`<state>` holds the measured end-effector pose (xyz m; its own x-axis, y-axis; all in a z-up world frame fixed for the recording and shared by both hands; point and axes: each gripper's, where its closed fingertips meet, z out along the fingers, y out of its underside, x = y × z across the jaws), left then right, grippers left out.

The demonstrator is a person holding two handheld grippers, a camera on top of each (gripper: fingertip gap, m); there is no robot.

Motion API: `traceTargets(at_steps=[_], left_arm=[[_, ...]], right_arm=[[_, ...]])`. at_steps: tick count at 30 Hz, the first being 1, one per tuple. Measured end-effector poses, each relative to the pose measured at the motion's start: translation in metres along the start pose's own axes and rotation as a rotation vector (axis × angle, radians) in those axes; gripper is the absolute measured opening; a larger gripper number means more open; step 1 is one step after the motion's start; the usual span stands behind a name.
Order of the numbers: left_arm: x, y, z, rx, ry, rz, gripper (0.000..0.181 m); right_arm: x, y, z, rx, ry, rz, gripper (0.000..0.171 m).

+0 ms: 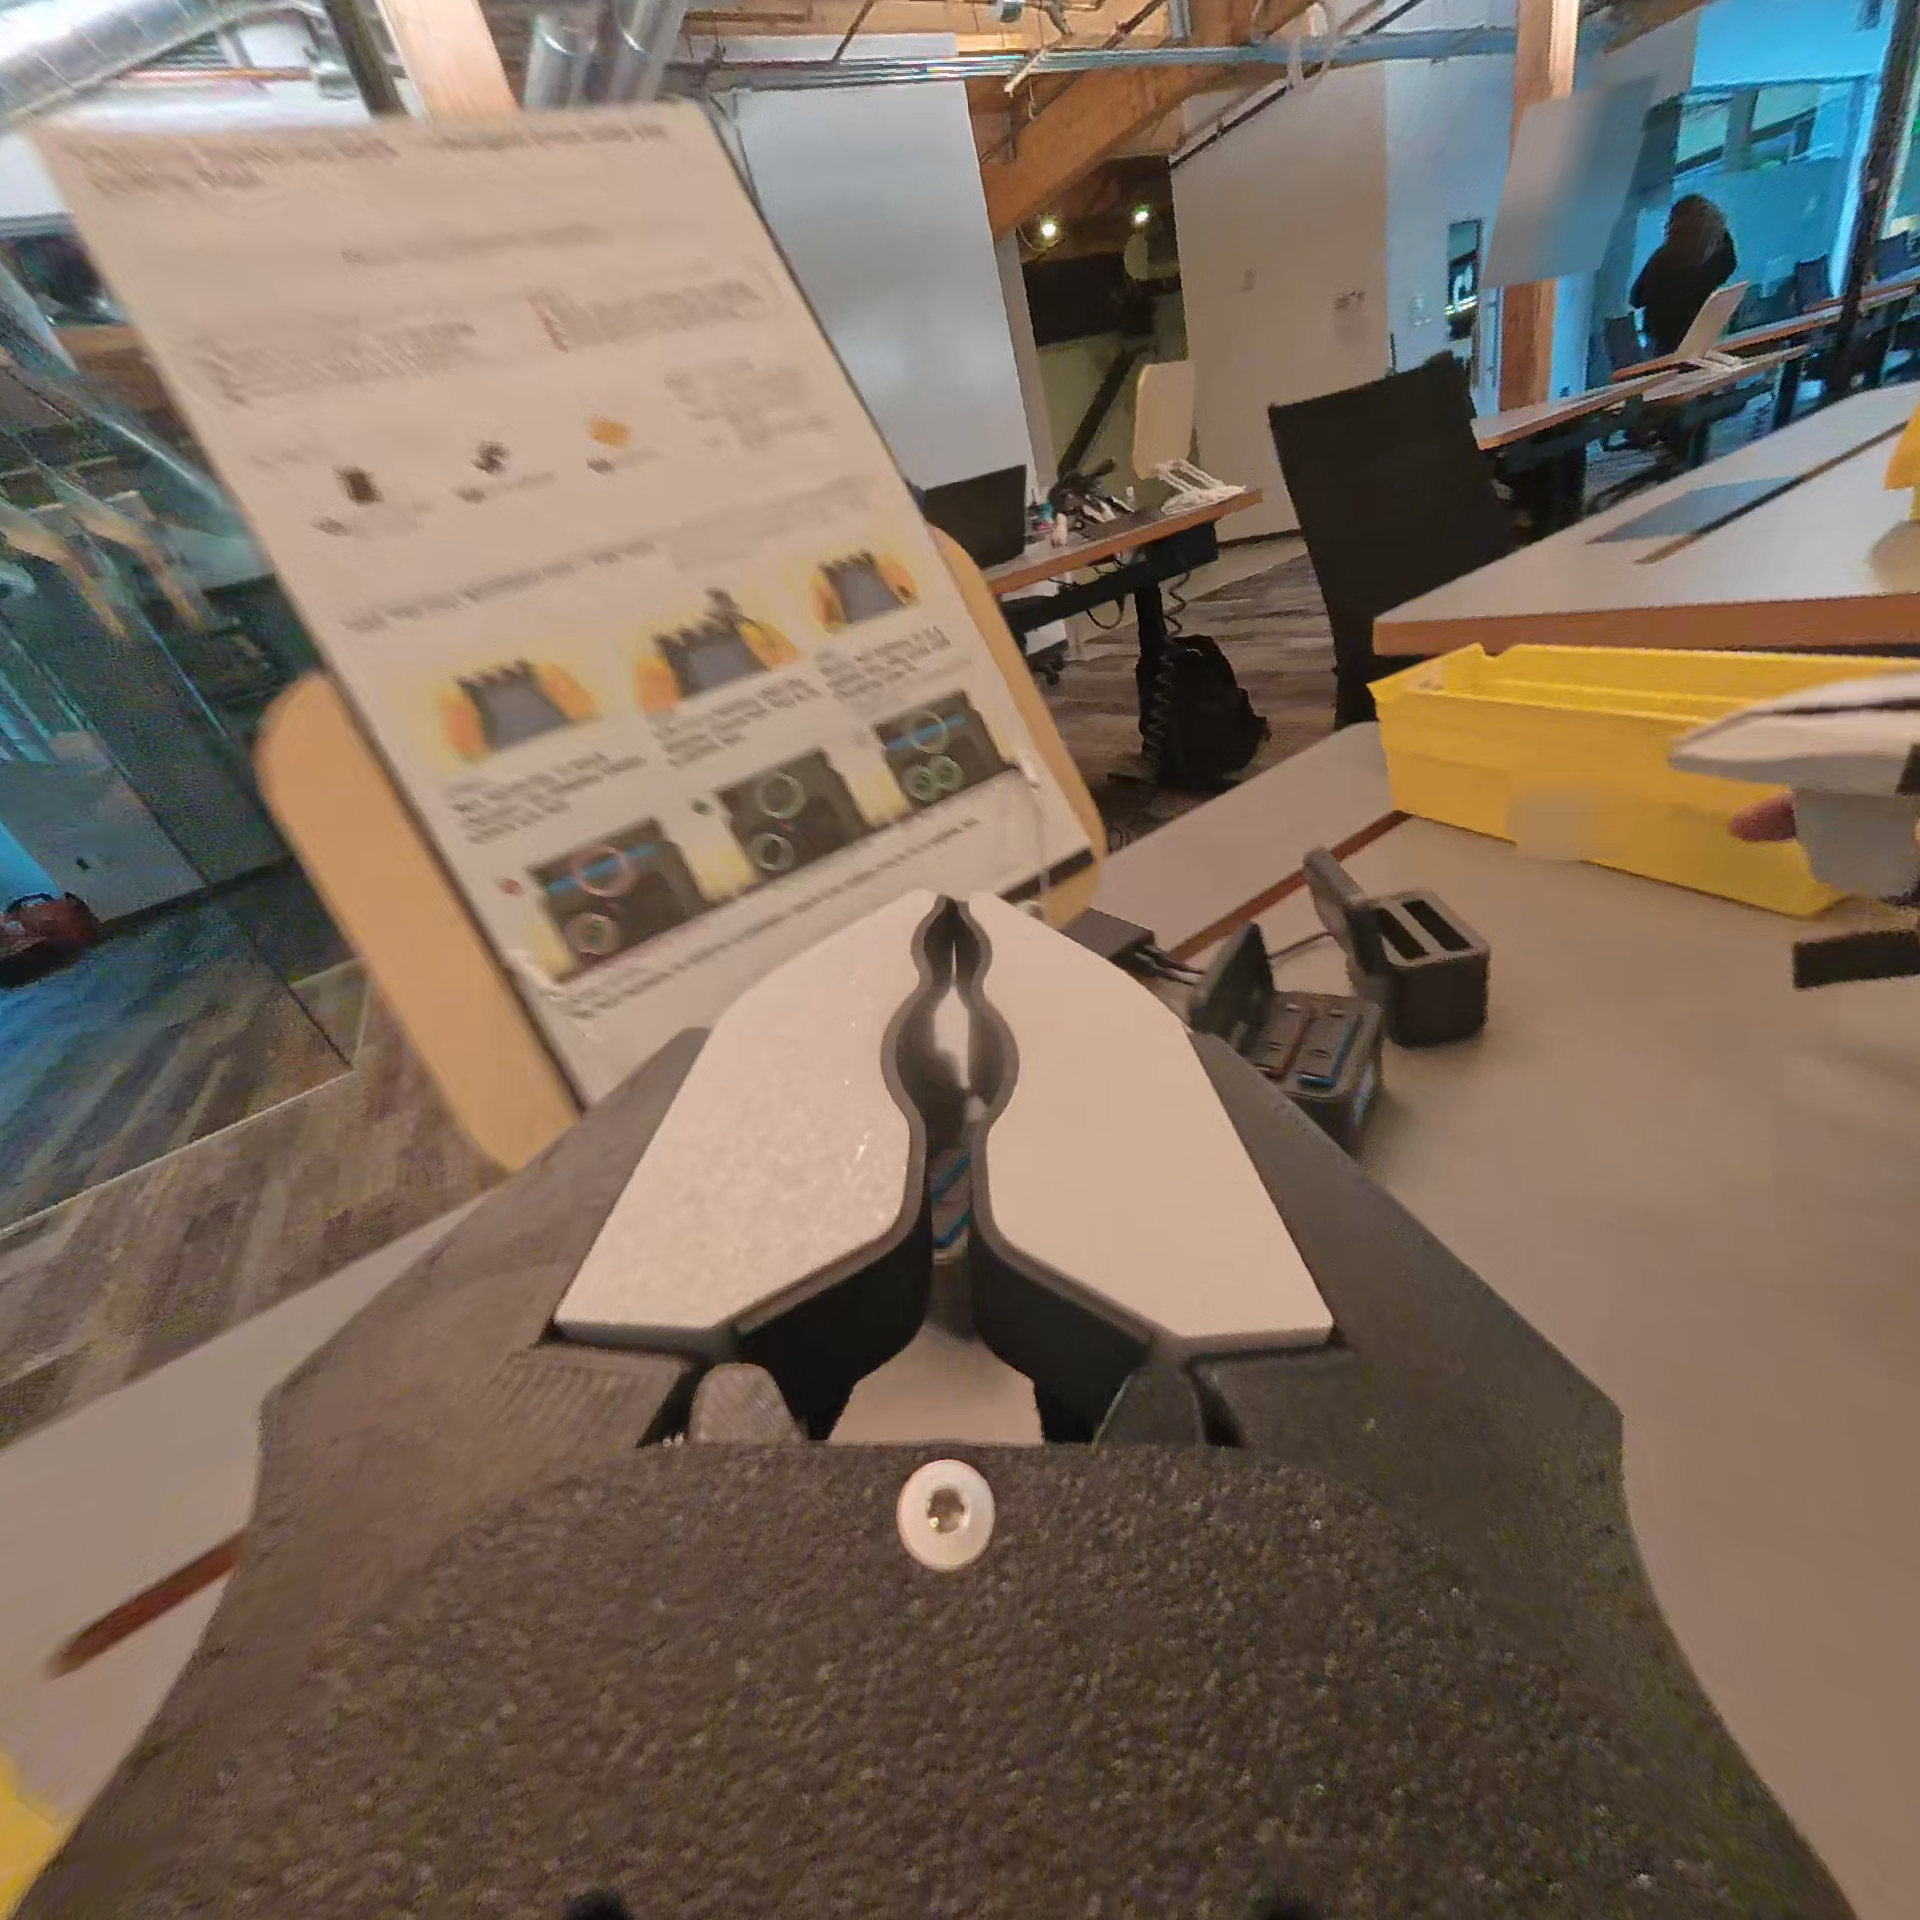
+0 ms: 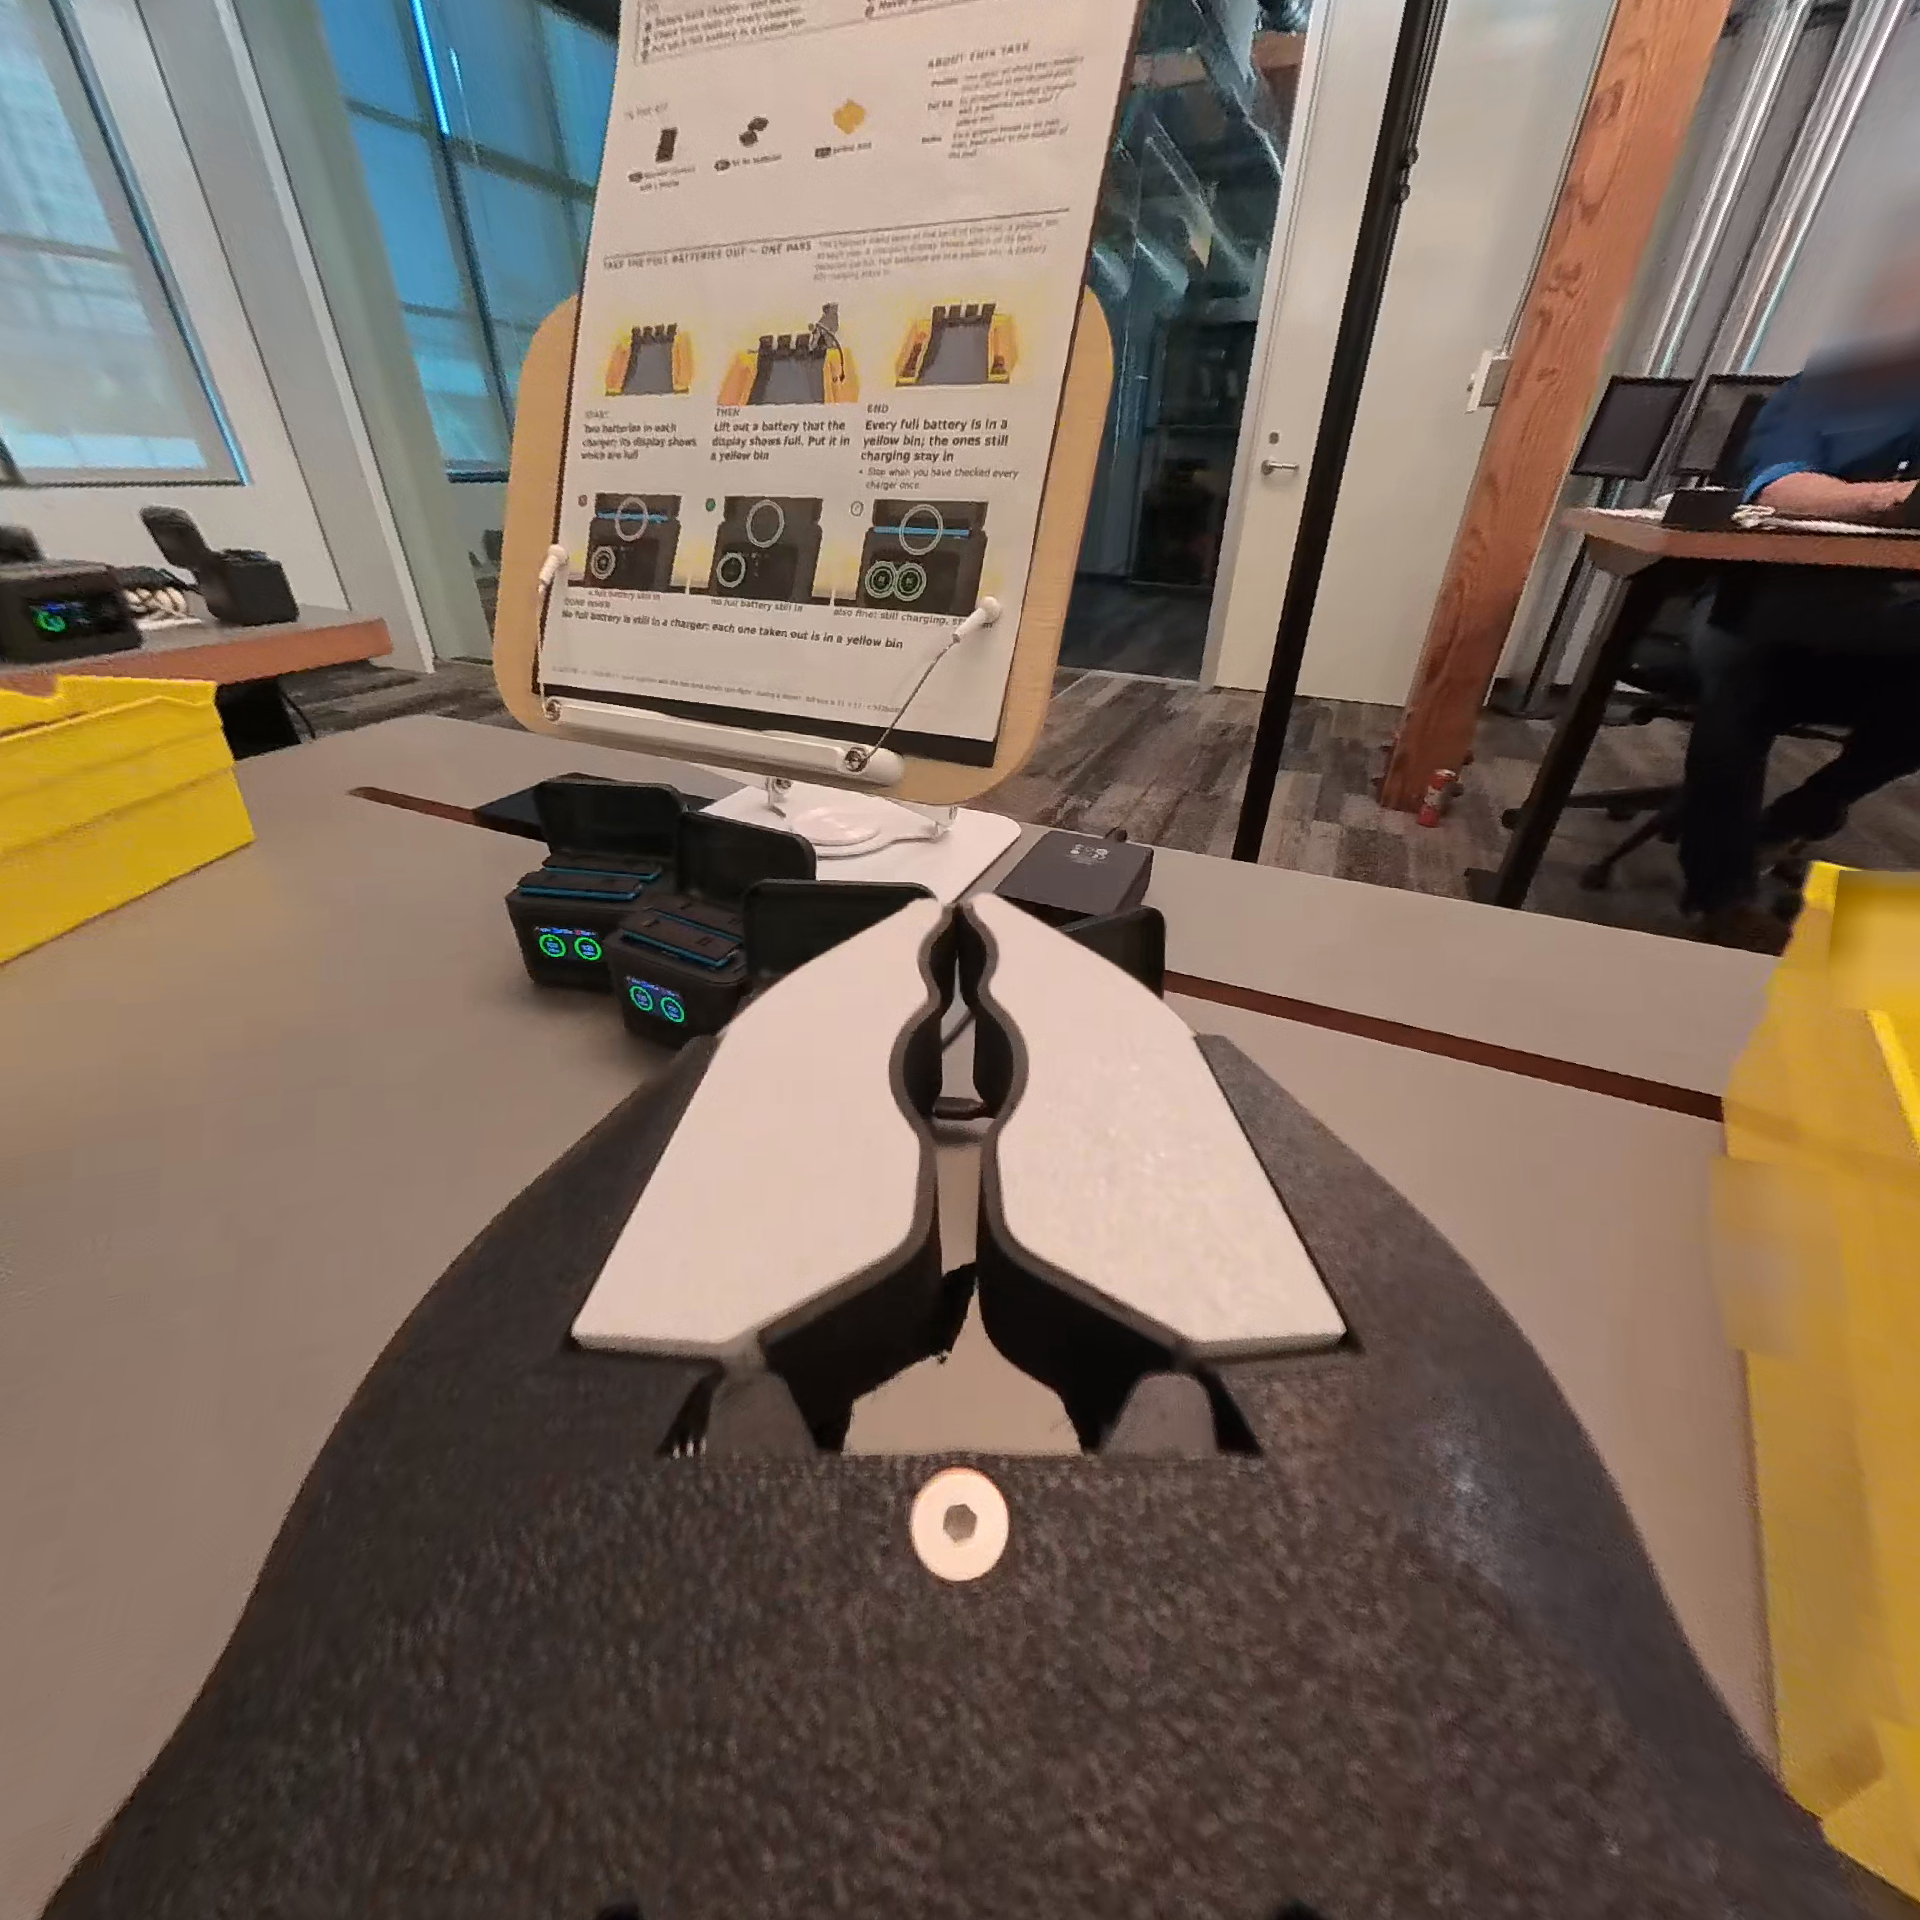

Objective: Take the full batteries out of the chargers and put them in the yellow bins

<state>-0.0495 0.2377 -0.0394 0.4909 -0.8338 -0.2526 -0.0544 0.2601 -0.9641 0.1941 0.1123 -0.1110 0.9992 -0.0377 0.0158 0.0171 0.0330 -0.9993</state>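
Several black chargers stand in a row by the sign stand. In the right wrist view two chargers (image 2: 566, 920) (image 2: 675, 971) have open lids, blue-edged batteries (image 2: 582, 885) and green rings lit on their displays. My right gripper (image 2: 951, 914) is shut and empty, and hides part of another charger (image 2: 831, 914). In the left wrist view one charger (image 1: 1314, 1049) holds batteries and another charger (image 1: 1423, 961) stands open with empty slots. My left gripper (image 1: 954, 916) is shut; something dark with blue stripes shows through the gap behind its tips. The right gripper (image 1: 1808, 748) shows at the right edge.
Yellow bins flank the chargers: one bin (image 1: 1507, 748) on the right in the left wrist view, and bins at the left (image 2: 104, 790) and right (image 2: 1829, 1247) in the right wrist view. An instruction sheet (image 2: 821, 364) on a stand and a black power brick (image 2: 1081, 862) sit behind.
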Motion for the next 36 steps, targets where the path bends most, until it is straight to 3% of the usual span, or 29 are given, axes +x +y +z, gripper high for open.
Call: traceTargets(at_steps=[3, 5, 8, 12, 16, 22, 36], left_arm=[[-0.061, -0.024, -0.036, -0.028, -0.043, 0.023, 0.000], [-0.109, -0.015, -0.059, -0.140, -0.099, 0.070, 0.003], [-0.173, 0.026, -0.090, -0.370, -0.146, 0.141, 0.009], [-0.223, 0.114, -0.136, -0.802, -0.088, 0.240, 0.027], [-0.232, 0.171, -0.165, -1.094, 0.025, 0.366, 0.030], [-0.233, 0.203, -0.170, -1.321, 0.151, 0.495, 0.030], [-0.239, 0.214, -0.176, -1.434, 0.181, 0.617, 0.016]], right_arm=[[-0.003, 0.000, 0.000, -0.004, -0.022, -0.008, 0.000], [-0.007, -0.002, 0.000, -0.002, -0.039, -0.016, 0.000], [-0.011, -0.004, -0.001, 0.000, -0.056, -0.017, 0.000], [-0.010, -0.007, -0.002, 0.009, -0.055, -0.013, 0.000], [-0.010, -0.002, 0.000, -0.010, -0.060, -0.008, 0.000], [-0.014, 0.003, 0.001, -0.027, -0.076, -0.022, 0.000], [-0.011, 0.003, -0.001, -0.030, -0.078, -0.016, 0.000]])
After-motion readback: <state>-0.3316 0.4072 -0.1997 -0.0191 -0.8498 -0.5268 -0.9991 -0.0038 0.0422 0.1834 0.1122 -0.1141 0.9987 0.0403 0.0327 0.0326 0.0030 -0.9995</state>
